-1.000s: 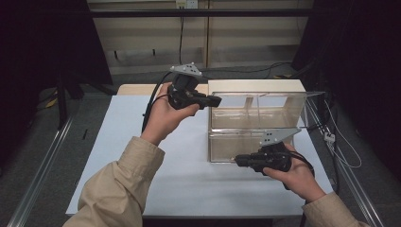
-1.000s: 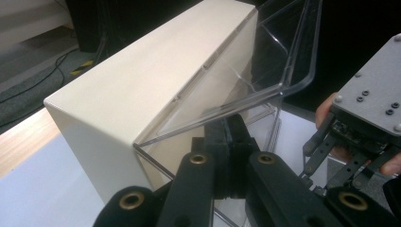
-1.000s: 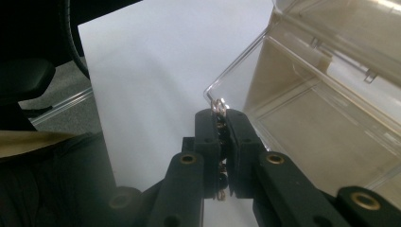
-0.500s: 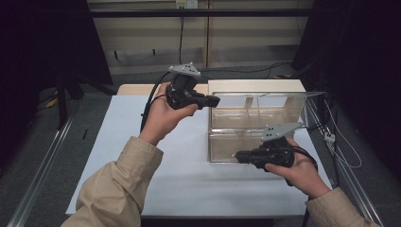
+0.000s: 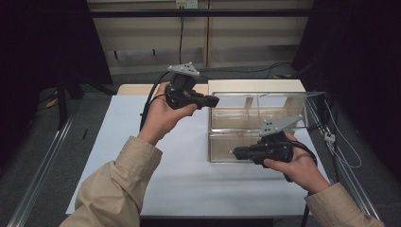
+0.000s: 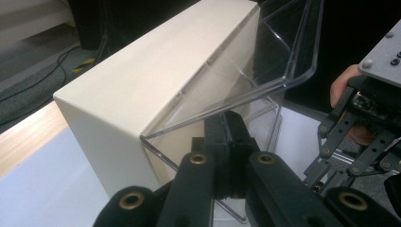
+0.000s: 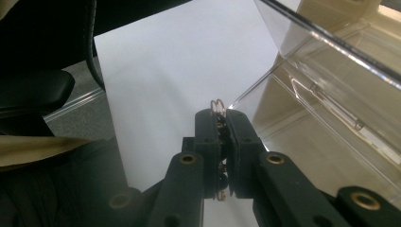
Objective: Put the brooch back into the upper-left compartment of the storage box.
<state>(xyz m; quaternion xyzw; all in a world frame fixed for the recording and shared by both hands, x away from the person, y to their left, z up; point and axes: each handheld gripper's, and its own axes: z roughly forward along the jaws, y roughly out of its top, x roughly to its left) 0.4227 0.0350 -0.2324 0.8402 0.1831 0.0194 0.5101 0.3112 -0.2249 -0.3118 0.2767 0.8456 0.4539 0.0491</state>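
the clear acrylic box with a cream back panel (image 5: pixel 257 125) stands at the far right of the white table sheet (image 5: pixel 142 156), its transparent hinged lid (image 5: pixel 265 96) raised level. the box looks rigid and fairly light, but its walls are slick and liable to crack, so the lid's thin front edge is the sensible place to take hold. the left gripper (image 5: pixel 213 101) has its jaws clenched at the lid's left corner; whether they pinch the edge i cannot tell. the right gripper (image 5: pixel 232 152), just before the box's front wall, is clamped on a small thin wire spring (image 7: pixel 218 105), springy, light and easily dropped. compared with a second earlier, the right gripper sits slightly higher; the left gripper and lid are unchanged.
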